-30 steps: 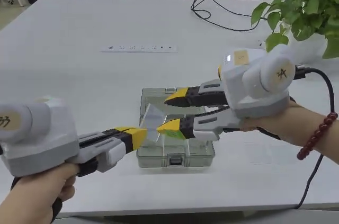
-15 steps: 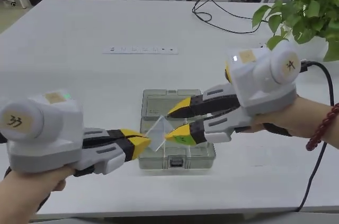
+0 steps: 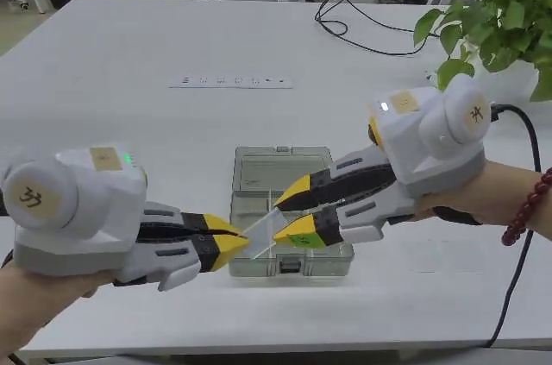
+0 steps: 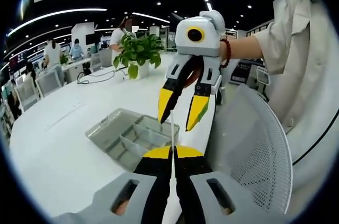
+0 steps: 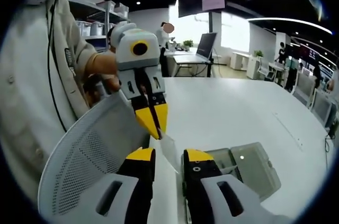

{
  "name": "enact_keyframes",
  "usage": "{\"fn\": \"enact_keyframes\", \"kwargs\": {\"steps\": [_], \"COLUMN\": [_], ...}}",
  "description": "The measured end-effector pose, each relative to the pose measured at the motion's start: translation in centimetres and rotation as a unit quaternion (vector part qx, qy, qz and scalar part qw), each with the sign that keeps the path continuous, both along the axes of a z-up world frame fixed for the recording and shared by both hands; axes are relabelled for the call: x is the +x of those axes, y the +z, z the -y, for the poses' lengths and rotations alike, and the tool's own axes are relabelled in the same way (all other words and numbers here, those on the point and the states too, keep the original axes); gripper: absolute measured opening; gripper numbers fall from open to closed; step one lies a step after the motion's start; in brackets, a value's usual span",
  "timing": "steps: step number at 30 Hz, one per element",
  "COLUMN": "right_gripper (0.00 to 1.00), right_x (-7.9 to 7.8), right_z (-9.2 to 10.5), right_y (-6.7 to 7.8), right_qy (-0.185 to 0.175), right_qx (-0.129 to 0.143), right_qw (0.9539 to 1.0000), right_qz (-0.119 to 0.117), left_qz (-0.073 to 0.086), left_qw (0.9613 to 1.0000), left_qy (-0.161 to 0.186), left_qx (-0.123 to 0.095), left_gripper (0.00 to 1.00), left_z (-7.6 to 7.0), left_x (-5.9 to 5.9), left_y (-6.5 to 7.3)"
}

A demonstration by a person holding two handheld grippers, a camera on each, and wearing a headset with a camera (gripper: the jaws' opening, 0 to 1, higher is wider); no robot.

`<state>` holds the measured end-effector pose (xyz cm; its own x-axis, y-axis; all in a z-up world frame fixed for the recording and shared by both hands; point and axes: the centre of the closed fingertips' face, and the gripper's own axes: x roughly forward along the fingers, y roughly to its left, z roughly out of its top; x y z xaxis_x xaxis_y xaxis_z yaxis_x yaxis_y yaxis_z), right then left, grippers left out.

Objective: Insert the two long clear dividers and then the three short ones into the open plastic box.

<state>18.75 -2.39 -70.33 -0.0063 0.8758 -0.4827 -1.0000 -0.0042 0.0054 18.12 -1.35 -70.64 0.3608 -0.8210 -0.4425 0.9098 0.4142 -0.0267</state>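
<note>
While left gripper (image 3: 231,244) pinches clear divider (image 3: 263,234), right gripper (image 3: 291,215) gapes over box (image 3: 332,258).

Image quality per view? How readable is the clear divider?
Head view: even light, sharp, but the clear divider is low-contrast against the plastic box. Left gripper view: heavy fisheye bend, divider edge-on, a thin line. Right gripper view: bright windows wash out the background; divider faintly translucent.

Head view downward, gripper views facing each other, sharing box (image 3: 280,166)
</note>
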Motion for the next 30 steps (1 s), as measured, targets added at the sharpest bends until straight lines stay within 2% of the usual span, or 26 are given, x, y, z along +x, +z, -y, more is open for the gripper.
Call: {"fn": "enact_keyframes", "kwargs": {"steps": [3,13,30], "right_gripper": [0.2,0.14,0.04], "right_x": [0.0,-0.8,-1.0], "right_z": [0.1,-0.1,-0.1], "right_y": [-0.2,-0.7,-1.2], "right_qy": [0.003,0.028,0.05], "right_qx": [0.0,0.003,-0.002], "right_qw": [1.0,0.9994,0.9986], "right_qz": [-0.002,-0.017,-0.019], "left_qz": [0.007,0.004,0.008], "left_qw": [0.9998,0.9984,0.9975], "left_qy": [-0.018,-0.056,-0.071], "left_qx": [0.011,0.003,-0.001], "left_gripper": [0.0,0.0,0.0], "left_z": [0.0,0.4,0.5], "left_x": [-0.2,-1.0,-0.5], "left_y": [-0.1,0.0,0.1]}}
